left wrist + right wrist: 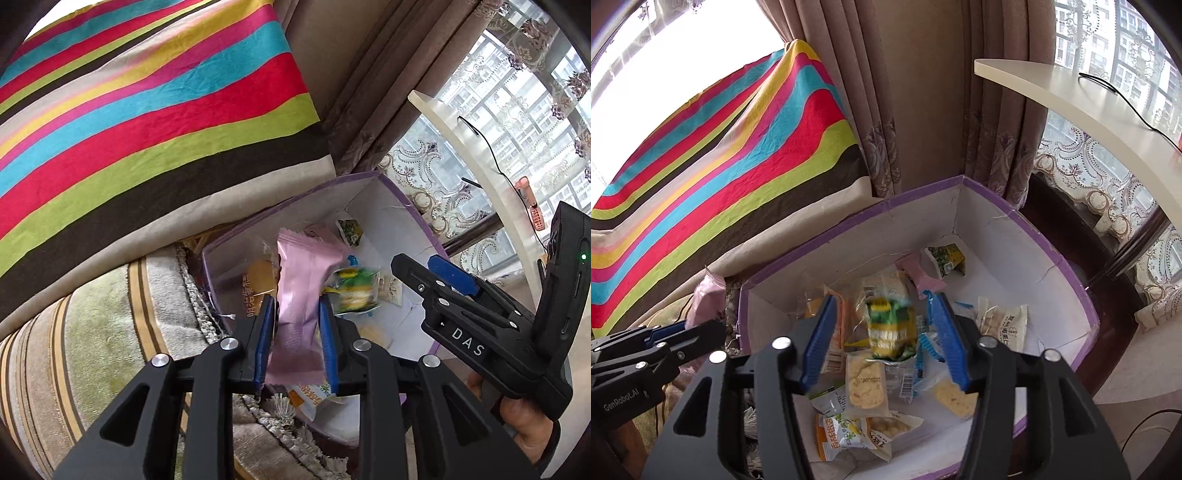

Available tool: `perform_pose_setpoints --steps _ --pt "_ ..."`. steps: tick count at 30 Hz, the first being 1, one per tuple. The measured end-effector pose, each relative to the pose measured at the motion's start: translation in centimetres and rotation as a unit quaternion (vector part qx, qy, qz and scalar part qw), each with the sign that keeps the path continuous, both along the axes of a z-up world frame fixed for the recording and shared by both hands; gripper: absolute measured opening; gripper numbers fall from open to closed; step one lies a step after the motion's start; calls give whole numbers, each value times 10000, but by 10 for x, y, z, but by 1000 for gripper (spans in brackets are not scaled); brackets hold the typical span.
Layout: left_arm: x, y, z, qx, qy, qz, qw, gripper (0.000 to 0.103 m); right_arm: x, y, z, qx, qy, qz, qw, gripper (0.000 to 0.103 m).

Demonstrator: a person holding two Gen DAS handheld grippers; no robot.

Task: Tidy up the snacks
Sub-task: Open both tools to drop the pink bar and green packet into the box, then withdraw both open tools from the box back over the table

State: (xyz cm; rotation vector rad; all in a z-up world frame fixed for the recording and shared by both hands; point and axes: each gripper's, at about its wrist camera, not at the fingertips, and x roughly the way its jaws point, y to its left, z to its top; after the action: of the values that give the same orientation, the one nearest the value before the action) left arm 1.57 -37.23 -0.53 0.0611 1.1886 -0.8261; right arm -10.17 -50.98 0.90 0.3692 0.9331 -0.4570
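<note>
Crinkly pink foil snack packet [295, 306], light and soft, sat clamped mid-body in your left gripper [297, 332]; your right gripper [886, 339] gaped empty over the purple-rimmed cardboard box [997, 206].

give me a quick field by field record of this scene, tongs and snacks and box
left tongs: shut on pink packet, at the near left edge of the box
right tongs: open, over the box
green packet: blurred, between the open right tongs, not gripped
box: white inside, purple rim, open top
box contents: several loose snack packets, including a cracker packet
backdrop: striped cloth, curtain
</note>
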Motion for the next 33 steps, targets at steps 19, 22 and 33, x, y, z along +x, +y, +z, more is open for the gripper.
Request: perform_pose_setpoints --steps 19,22,33 --pt "-23 42 3 -131 269 100 9995 88 -43 13 -1 -192 396 -320 9985 76" --pt "-22 41 2 -61 238 91 9997 89 -43 14 -2 -145 400 -308 9986 76" --pt "-22 29 -2 163 208 164 9995 99 -42 15 -2 -43 369 -224 9991 76"
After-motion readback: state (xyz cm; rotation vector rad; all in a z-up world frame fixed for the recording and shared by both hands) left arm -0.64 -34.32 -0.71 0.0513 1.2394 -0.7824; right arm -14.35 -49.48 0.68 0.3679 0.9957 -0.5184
